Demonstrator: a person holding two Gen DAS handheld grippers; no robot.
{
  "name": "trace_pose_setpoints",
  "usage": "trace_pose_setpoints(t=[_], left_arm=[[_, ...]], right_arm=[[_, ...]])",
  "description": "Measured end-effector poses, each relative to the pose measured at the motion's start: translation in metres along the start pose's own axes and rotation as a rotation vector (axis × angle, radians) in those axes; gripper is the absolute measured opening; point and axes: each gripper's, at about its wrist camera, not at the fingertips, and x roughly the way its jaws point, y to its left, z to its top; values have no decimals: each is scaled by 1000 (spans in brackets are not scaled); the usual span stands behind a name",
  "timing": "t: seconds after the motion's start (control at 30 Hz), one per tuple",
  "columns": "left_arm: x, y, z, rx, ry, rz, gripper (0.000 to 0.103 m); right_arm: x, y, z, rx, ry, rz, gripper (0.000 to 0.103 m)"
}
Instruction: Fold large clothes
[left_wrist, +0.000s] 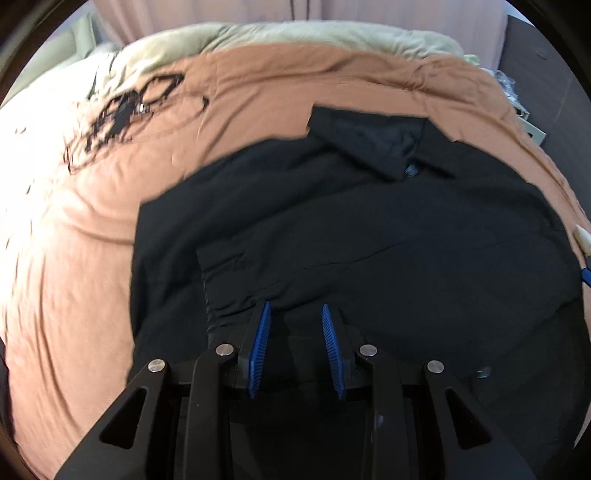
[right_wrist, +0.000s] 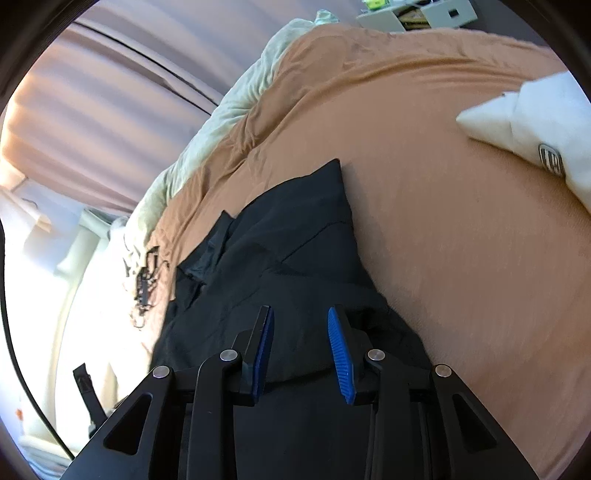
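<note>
**A:** On the bed: orange sheet (left_wrist: 258, 122) covers it, black shirt (left_wrist: 369, 229) laid out on top. Far left of the left wrist view there's a tangle of black cord (left_wrist: 118, 118) on the sheet, well clear of the shirt. Pale green blanket (left_wrist: 295, 33) bunched along the far edge, pink curtain (left_wrist: 221, 11) behind.

**B:** Left gripper?

**A:** left gripper (left_wrist: 295, 314) sits low over the near part of the shirt, tilted steeply down. Blue pads (left_wrist: 258, 347) stand apart, narrow gap. Dark fabric shows between them, but black on black — can't tell if they pinch a fold or just hang over it.

**B:** Collar?

**A:** Far end of the shirt, right of centre, flaps folded out.

**B:** Right side?

**A:** right gripper (right_wrist: 301, 317) is over the shirt's edge nearest the bare sheet. Same story: jaws partly open, cloth bunched between the tips, contact not resolvable. White folded garment (right_wrist: 535, 122) lies far right on the sheet, well apart from the shirt.
</note>
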Motion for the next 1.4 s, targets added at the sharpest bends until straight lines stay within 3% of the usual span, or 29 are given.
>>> trace_pose_setpoints(t=[0.17,0.27,0.77,0.8,0.83,0.87,0.9,0.93,0.97,1.07,1.13,1.27,1.33,1.4], left_arm=[[0,1,-5,16,-3,-6,30],[-13,3,-5,8,-19,-2,30],[-135,24,-42,-68,-150,-45,30],[-144,26,-46,-71,-157,-48,33],[-154,28,-50,-75,-167,-53,44],[-162,29,-54,-81,-180,-59,52],[-175,32,-61,-89,-200,-64,69],[-185,34,-66,-94,-216,-66,81],[-192,36,-71,-98,-229,-69,82],[-218,45,-90,-120,-256,-80,82],[-232,49,-104,-125,-268,-82,82],[-256,56,-132,-150,-272,-81,83],[-270,59,-147,-163,-294,-91,94],[-284,60,-161,-174,-321,-102,96]], right_arm=[[24,-6,-5,-16,81,-116,30],[22,-2,-5,-34,83,-145,28],[-55,20,-21,-62,26,-108,33],[-60,22,-25,-61,33,-97,33],[-64,24,-28,-62,35,-92,33],[-70,27,-33,-70,30,-90,38],[-77,29,-37,-83,19,-91,44],[-86,32,-42,-99,4,-96,56],[-91,34,-48,-111,-7,-100,68],[-116,37,-75,-161,-32,-115,89],[-132,33,-91,-150,-33,-104,96],[-171,31,-113,-130,-73,-56,103],[-197,35,-124,-144,-109,-53,103],[-217,39,-132,-152,-123,-45,103]])
